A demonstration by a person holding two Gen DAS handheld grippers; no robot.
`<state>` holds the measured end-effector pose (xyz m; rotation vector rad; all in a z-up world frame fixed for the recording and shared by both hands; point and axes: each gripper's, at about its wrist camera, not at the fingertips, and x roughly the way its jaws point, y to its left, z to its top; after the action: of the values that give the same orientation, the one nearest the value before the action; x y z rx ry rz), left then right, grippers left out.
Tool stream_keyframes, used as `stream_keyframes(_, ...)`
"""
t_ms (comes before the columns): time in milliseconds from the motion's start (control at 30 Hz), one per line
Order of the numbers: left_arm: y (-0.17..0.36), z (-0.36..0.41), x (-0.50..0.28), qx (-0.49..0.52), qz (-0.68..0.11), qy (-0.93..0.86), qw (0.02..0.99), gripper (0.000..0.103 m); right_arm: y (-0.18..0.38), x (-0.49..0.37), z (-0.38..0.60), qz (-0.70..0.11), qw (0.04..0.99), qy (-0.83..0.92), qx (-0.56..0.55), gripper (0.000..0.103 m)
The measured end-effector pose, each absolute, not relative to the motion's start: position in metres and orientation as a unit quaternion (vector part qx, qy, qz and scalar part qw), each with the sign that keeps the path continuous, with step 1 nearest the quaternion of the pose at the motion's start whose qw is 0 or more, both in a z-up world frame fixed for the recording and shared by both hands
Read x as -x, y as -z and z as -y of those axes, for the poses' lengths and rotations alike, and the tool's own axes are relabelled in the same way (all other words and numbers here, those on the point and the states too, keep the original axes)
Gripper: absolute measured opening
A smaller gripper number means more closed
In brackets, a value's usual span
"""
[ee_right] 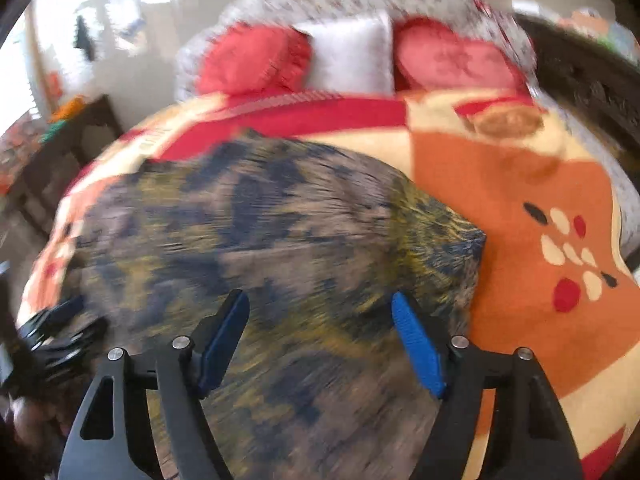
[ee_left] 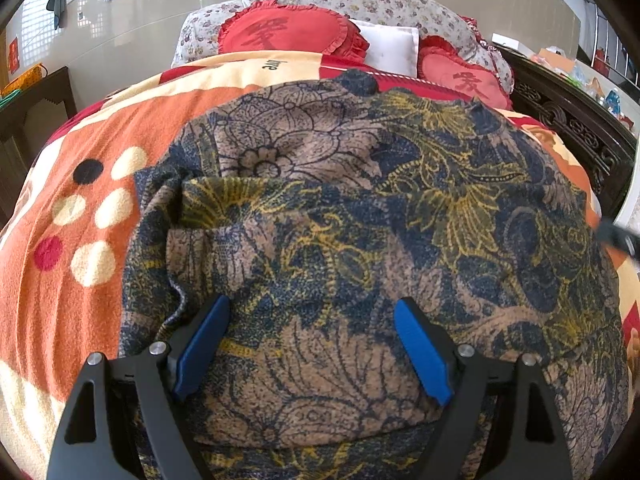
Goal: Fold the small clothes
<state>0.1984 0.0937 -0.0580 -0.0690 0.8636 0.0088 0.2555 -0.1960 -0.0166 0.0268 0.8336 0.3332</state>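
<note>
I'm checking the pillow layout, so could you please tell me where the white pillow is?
The white pillow stands at the head of the bed, wedged between the two red heart cushions, top centre in both wrist views.

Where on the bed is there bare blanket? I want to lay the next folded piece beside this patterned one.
Free: the orange blanket right of the patterned garment, up to the dark bed frame, and a narrower strip on its left in the left wrist view. Crowded: the head end, with red cushions and a white pillow.
</note>
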Motion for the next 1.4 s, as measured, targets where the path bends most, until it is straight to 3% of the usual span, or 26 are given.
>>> stream_keyframes(200, 0.058, -0.093, -0.199, 0.031, -0.419, -0.006, 0.907, 0.088, 0.056, -0.202, 0.184, -0.415, 0.901, -0.115, 0.056, 0.065)
stream_keyframes(333, 0.058, -0.093, -0.199, 0.031, -0.420, -0.004, 0.907, 0.088, 0.056, -0.207, 0.186, -0.410, 0.903, -0.122, 0.050, 0.071)
stream_keyframes(1400, 0.058, -0.092, -0.198, 0.030, -0.419, -0.001, 0.908, 0.094, 0.056, -0.198, 0.184, -0.400, 0.907, -0.113, 0.067, 0.071)
